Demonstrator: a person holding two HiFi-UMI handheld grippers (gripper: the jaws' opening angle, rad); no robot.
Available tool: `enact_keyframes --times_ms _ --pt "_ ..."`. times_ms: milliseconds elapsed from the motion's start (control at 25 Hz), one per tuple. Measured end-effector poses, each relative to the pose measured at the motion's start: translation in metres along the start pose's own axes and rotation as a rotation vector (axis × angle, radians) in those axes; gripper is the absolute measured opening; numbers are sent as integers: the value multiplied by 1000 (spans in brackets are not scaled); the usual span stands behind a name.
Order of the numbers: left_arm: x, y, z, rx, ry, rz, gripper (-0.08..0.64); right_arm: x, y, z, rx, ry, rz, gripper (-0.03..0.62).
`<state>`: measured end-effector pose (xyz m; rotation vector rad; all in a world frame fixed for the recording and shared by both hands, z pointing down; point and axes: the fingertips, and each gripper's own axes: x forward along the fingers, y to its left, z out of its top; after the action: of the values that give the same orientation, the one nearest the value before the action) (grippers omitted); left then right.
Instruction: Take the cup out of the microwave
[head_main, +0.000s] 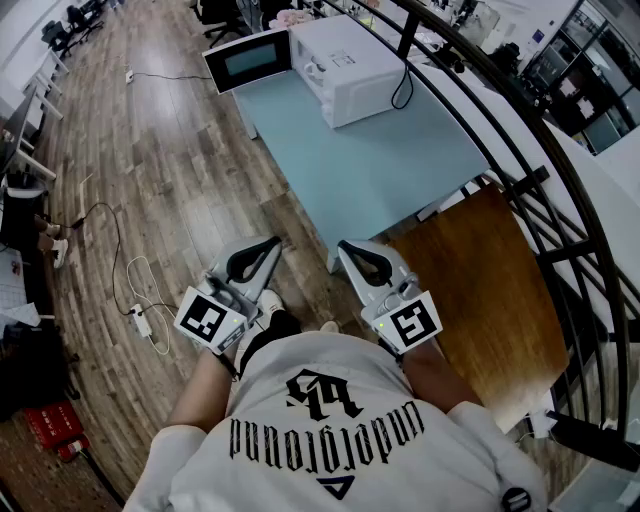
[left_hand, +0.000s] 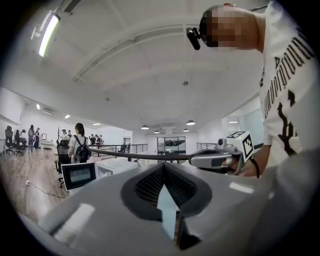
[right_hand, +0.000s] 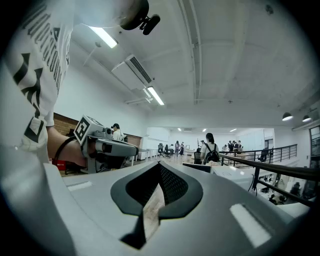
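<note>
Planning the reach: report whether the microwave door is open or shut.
Open. In the head view the microwave door stands swung out beside the white microwave.

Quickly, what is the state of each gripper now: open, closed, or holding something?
Grey two-jaw left gripper: closed, holding nothing.
Grey two-jaw right gripper: closed, holding nothing.

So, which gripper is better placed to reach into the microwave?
Right, probably, but only slightly. The right gripper points toward the microwave, while the left gripper lines up with its open door. Both are shut, empty and far away.
</note>
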<state>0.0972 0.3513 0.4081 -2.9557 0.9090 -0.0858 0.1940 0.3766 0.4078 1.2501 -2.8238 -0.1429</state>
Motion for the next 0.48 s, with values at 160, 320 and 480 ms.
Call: enact_keyframes --times_ms 160,320,480 --pt "1 14 0 -5 -6 5 51 14 -1 -1 0 5 12 3" --pt "-1 30 -1 -10 -5 10 51 31 0 -1 11 7 23 3" --pt "-4 50 -7 -18 -7 16 51 55 0 -3 8 0 28 3"
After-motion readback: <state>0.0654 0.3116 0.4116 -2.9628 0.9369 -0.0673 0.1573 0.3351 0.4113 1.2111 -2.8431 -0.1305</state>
